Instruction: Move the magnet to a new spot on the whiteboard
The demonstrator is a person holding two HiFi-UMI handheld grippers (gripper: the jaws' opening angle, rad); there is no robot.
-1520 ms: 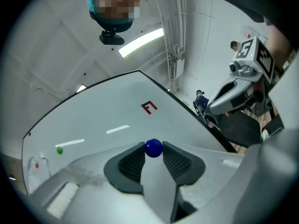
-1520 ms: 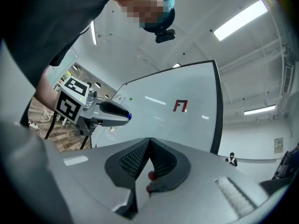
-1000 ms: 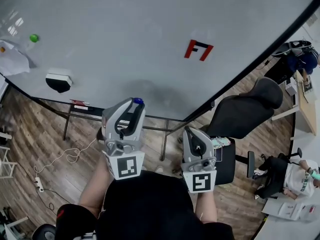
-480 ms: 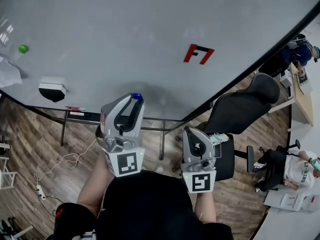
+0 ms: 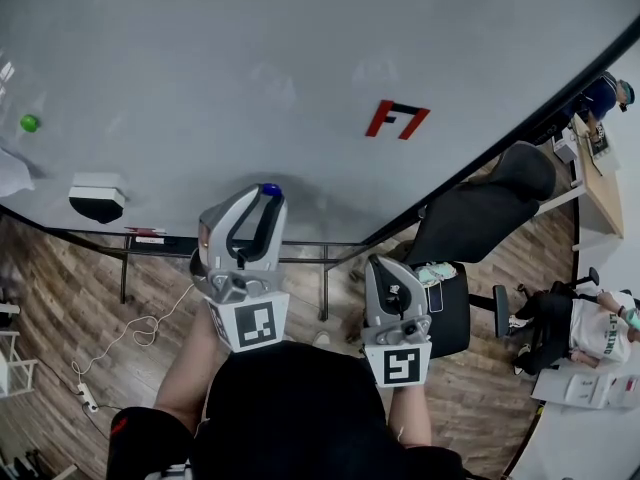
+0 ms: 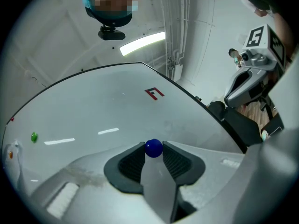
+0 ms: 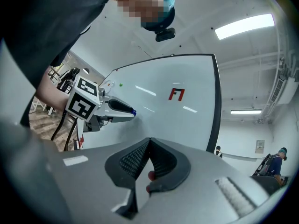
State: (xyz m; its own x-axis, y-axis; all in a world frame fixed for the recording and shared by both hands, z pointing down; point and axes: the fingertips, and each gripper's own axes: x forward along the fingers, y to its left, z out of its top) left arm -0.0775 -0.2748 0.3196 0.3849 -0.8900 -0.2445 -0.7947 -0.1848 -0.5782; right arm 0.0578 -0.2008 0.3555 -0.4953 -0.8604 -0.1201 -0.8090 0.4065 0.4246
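A: The fingers (image 6: 133, 161) of the left gripper (image 6: 153, 149), what are they on?

B: They pinch a blue ball magnet (image 6: 153, 147) right at their tips, one ribbed pad on each side of it.

A: Where is that against the whiteboard (image 5: 300, 58)?

B: Low on it, near the bottom edge, below and to the left of the red F mark (image 5: 397, 119). The head view shows the magnet right at the board's surface, but I cannot tell whether it touches.

A: And the right gripper (image 7: 148, 143)?

B: Its fingers (image 7: 133, 161) are pressed together, pad to pad. It is held back from the board, above the wooden floor (image 5: 60, 298) and just beside a black office chair (image 5: 480, 218).

A: What else is on the board?

B: A green magnet (image 5: 30, 123) sits far out to the left. An eraser (image 5: 97, 196) sits near the lower edge. Both are well apart from the blue one.
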